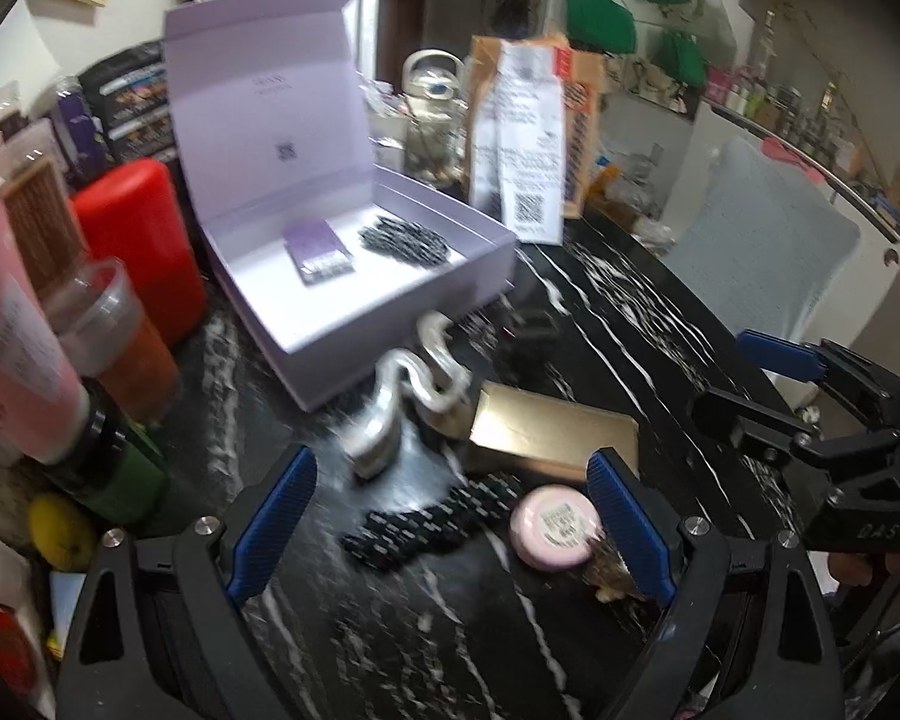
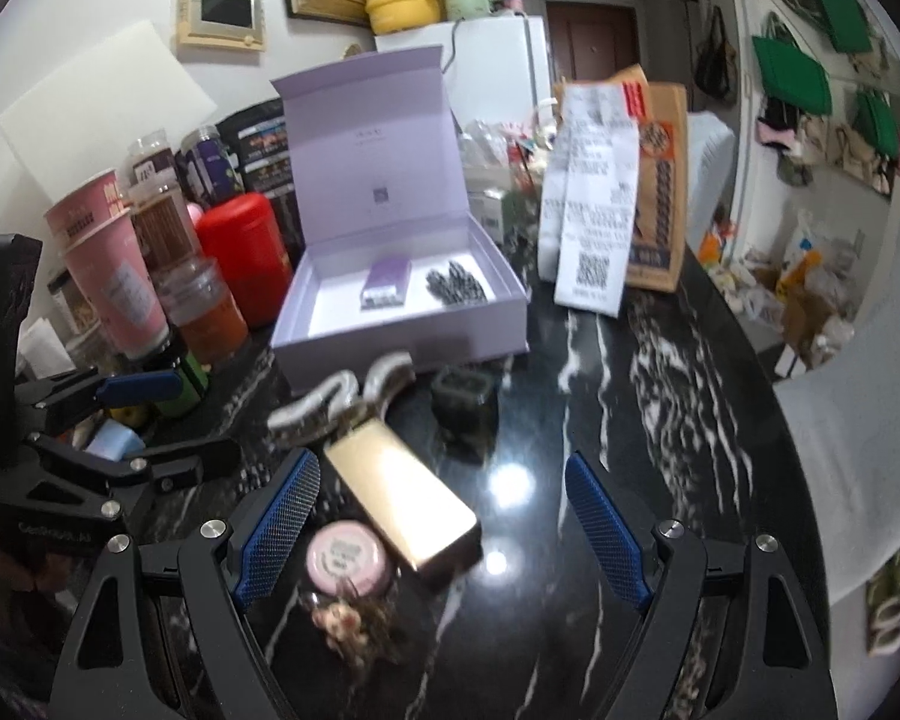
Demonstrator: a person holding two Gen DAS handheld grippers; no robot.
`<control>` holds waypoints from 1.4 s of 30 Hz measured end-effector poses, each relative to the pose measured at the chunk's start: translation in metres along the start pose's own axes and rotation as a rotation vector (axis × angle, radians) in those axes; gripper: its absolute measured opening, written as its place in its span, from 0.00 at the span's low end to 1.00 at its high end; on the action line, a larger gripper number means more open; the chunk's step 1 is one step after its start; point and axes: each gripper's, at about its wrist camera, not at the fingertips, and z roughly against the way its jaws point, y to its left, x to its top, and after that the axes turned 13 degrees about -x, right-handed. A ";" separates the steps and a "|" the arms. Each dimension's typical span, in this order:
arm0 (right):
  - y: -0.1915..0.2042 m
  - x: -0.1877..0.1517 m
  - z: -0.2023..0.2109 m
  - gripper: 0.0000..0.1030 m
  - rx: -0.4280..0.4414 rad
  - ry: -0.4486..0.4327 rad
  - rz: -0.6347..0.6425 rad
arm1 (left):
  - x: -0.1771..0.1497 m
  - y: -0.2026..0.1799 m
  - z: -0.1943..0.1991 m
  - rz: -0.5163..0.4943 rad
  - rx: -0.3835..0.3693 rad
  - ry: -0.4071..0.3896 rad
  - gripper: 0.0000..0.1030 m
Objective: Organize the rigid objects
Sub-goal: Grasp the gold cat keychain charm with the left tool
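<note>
- The left gripper [image 1: 450, 531], with blue ribbed pads on black fingers, has its jaws wide apart and nothing clamped; it hangs over the black white-veined marble tabletop [image 1: 630, 324].
- Seen between those jaws: a flat black-and-white woven hair clip [image 1: 432, 519] on the tabletop and, just right of it, a small round pink tin [image 1: 555, 528] close by the right-hand pad.
- The right gripper [image 2: 444, 531] is the same build, jaws likewise spread and empty — the pink tin [image 2: 347, 558] lies just inside its left-hand pad, with a blurred beige trinket [image 2: 342, 618] touching the tin's near side.
- A shiny gold rectangular box [image 2: 402, 498] lies flat on the tabletop just beyond the tin, at a slant between the right gripper's pads.
- Beyond the gold box lie two silvery wavy hair claws [image 1: 414, 384], blurred, and a small dark square cup-like piece [image 2: 465, 399] a little to the right.
- Farther back stands an open lilac cardboard gift box [image 1: 390, 312], lid upright; inside lie a purple card packet [image 1: 319, 252] and another black-and-white woven clip [image 1: 405, 243], side by side.
- Left of the lilac box: a red cylindrical canister [image 1: 144, 240], a pink paper cup [image 2: 111, 264] and a clear lidded jar with orange contents [image 2: 201, 312].
- Right of it: a brown paper bag with long white receipts [image 2: 600, 192] hanging down its front.
</note>
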 end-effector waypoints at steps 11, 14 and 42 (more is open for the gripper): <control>-0.028 -0.034 -0.007 0.83 -0.046 0.081 -0.062 | -0.034 -0.031 -0.029 -0.036 -0.098 0.077 0.90; -0.034 -0.041 -0.009 0.83 -0.063 0.093 -0.071 | -0.040 -0.038 -0.036 -0.050 -0.114 0.091 0.90; -0.039 -0.042 -0.024 0.83 -0.059 0.117 -0.081 | -0.061 -0.051 -0.069 -0.043 -0.197 0.171 0.33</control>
